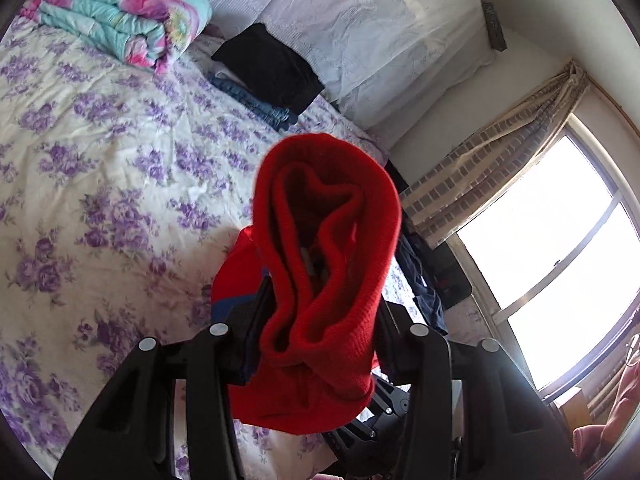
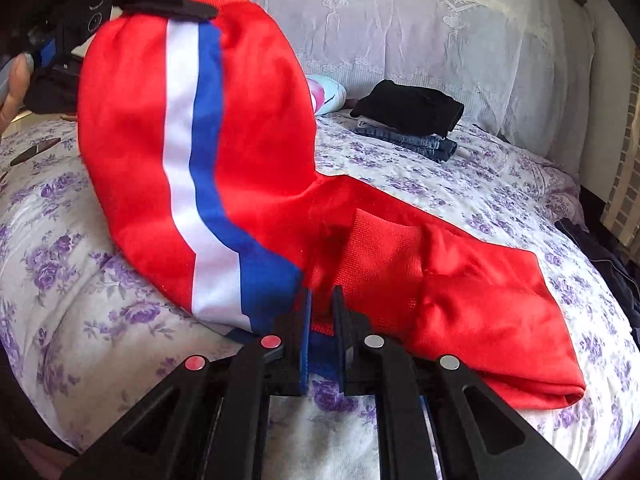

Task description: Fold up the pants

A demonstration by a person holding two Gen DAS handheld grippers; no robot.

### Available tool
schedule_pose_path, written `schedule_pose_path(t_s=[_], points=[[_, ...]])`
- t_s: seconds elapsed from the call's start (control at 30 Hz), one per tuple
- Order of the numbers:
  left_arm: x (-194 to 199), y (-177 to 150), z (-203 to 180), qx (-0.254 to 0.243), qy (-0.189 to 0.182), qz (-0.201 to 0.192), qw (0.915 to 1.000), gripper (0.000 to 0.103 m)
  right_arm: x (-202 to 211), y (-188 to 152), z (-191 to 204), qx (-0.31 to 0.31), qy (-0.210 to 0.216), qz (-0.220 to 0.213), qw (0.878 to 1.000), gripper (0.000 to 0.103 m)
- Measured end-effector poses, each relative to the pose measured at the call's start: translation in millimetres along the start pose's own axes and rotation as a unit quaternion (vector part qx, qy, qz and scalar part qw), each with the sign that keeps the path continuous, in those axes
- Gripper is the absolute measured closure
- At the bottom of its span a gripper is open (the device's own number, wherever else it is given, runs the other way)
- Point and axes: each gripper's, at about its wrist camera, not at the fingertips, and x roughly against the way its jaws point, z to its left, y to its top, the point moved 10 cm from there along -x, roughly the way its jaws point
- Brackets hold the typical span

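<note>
Red pants (image 2: 256, 132) with a white and blue side stripe drape over the flowered bed sheet (image 2: 80, 320). Their upper end hangs raised at the top left, where my left gripper (image 2: 172, 2) is shut on it. In the left wrist view that gripper (image 1: 320, 312) clamps a thick folded bundle of the red pants (image 1: 332, 240), ribbed band facing the camera. My right gripper (image 2: 322, 314) sits low at the near edge of the pants, shut on the cloth by the blue stripe. The other leg (image 2: 500, 308) lies flat to the right.
Folded black pants (image 2: 408, 108) lie on folded jeans (image 2: 424, 144) near the pillows (image 2: 440, 32). A folded floral quilt (image 1: 120, 12) sits at the bed's far corner. Dark clothes (image 2: 608, 256) hang off the right edge. A window (image 1: 560, 260) is beside the bed. A hand (image 2: 12, 80) shows at the left.
</note>
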Motion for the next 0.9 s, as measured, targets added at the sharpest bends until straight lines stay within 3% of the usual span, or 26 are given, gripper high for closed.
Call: schedule_pose_path(t_s=[0.2, 0.3, 0.37, 0.47, 0.6, 0.63, 0.67, 0.77, 0.9], points=[[16, -7, 31, 0.008, 0.089, -0.024, 0.9957, 0.056, -4, 2, -3, -0.006, 0.009, -0.002, 1.000, 0.092], [34, -3, 62, 0.023, 0.155, -0.055, 0.9861, 0.046, -4, 1, -3, -0.010, 0.012, -0.002, 1.000, 0.092], [38, -8, 84, 0.050, 0.178, -0.052, 0.9815, 0.041, -4, 1, -3, -0.010, 0.013, -0.003, 1.000, 0.092], [33, -23, 112, 0.108, 0.169, -0.033, 0.9792, 0.039, -4, 1, -3, -0.010, 0.011, -0.003, 1.000, 0.092], [34, -14, 114, 0.110, 0.136, -0.050, 0.9834, 0.039, -4, 1, -1, -0.003, 0.005, -0.003, 1.000, 0.092], [33, -11, 113, 0.111, 0.126, -0.053, 0.9844, 0.047, -5, 2, -2, -0.002, 0.004, -0.002, 1.000, 0.092], [31, -11, 112, 0.112, 0.114, -0.052, 0.9857, 0.062, -5, 2, -2, -0.003, 0.005, -0.001, 1.000, 0.092], [30, -8, 100, 0.108, 0.091, -0.055, 0.9885, 0.070, -5, 2, -1, -0.005, 0.005, 0.000, 1.000, 0.092], [24, 6, 53, 0.065, 0.055, -0.058, 0.9946, 0.072, -5, 2, 0, -0.003, 0.003, -0.002, 1.000, 0.092]])
